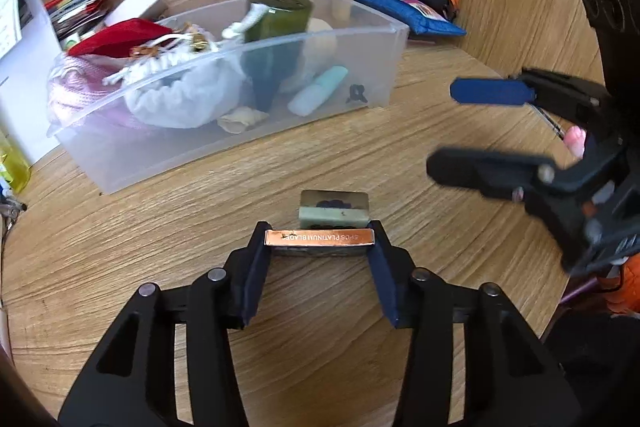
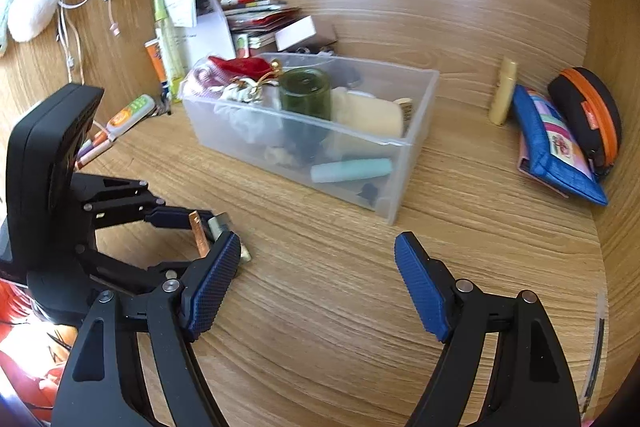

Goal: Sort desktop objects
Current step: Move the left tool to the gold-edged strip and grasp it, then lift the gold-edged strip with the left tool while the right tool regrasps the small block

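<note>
Copper-edged blade pack (image 1: 319, 239) lies crosswise between the left gripper's (image 1: 320, 247) closed fingers, low over the worktop (image 1: 360, 155). Right gripper (image 2: 320, 287) hangs wide open, holding nothing.

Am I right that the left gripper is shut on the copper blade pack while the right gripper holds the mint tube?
Not quite: the right gripper is open and empty, as the right wrist view shows; the mint tube lies in the clear bin. The left gripper is shut on the copper blade pack.
</note>
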The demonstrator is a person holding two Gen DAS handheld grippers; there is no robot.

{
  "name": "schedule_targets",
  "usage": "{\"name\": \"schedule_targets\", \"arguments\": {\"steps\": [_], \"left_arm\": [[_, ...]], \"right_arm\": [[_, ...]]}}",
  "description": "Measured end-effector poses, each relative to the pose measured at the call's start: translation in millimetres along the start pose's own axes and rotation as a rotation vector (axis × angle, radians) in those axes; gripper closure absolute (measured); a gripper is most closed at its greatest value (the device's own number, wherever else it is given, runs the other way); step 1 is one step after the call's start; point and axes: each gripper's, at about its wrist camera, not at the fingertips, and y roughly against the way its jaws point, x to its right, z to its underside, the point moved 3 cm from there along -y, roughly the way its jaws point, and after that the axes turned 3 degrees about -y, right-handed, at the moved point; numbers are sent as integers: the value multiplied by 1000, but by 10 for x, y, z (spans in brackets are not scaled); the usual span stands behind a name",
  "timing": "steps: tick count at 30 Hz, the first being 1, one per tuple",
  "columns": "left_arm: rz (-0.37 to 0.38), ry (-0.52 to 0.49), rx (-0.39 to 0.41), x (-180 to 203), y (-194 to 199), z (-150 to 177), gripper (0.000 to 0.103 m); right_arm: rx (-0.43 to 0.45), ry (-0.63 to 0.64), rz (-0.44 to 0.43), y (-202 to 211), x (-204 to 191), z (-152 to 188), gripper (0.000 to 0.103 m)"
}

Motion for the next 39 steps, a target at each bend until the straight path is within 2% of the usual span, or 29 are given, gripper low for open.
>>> {"name": "schedule_targets", "arguments": {"steps": [12,16,23,33,39], "left_arm": [[-104,116,83,-534,266,88,56],[-92,150,92,-658,268,130,56],[-80,144,156,-627,361,130,56],[-71,126,170,-586,390,144,56],[-75,130,170,-583,390,147,56]], "right_arm": [[-88,93,-42,-354,-346,-12,26],[-131,101,-90,-495,-437,-33,26],[-152,159,-63,-675,-542,-100,28],[-180,180,-76,-799,-579,-126,45],[-190,195,-103,-833,-630,-145,71]]}}
